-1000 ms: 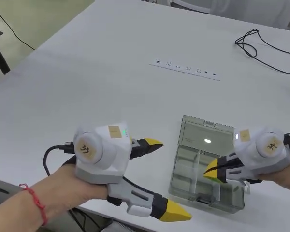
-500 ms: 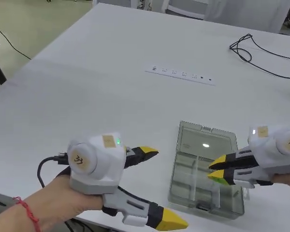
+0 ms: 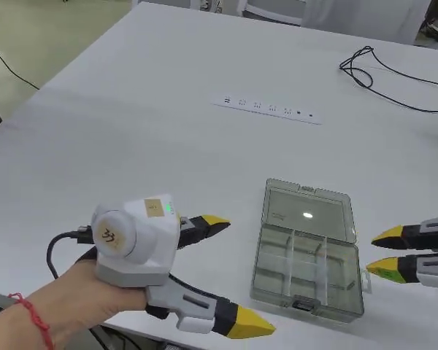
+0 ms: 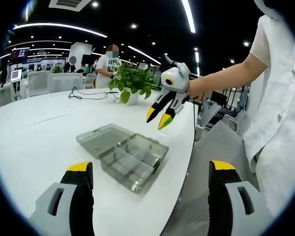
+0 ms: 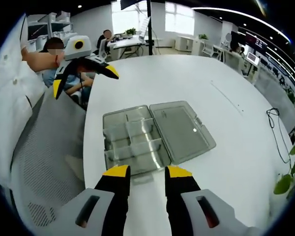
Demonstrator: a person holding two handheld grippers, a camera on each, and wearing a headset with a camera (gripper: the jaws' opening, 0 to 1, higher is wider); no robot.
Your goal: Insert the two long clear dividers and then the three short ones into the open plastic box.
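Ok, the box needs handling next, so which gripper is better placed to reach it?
Right, likely: the right gripper sits just beside the box, its open fingers pointing at it. The left gripper looks a bit farther off, spread wide.

I see yellow tips on black fingers [image 4: 82, 194]; ahead of them, a smoky-grey clear box [image 4: 128, 155] on a white table [image 4: 37, 142].

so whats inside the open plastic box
Clear dividers stand in the plastic box, splitting it into compartments that look empty. Their exact count is unclear.
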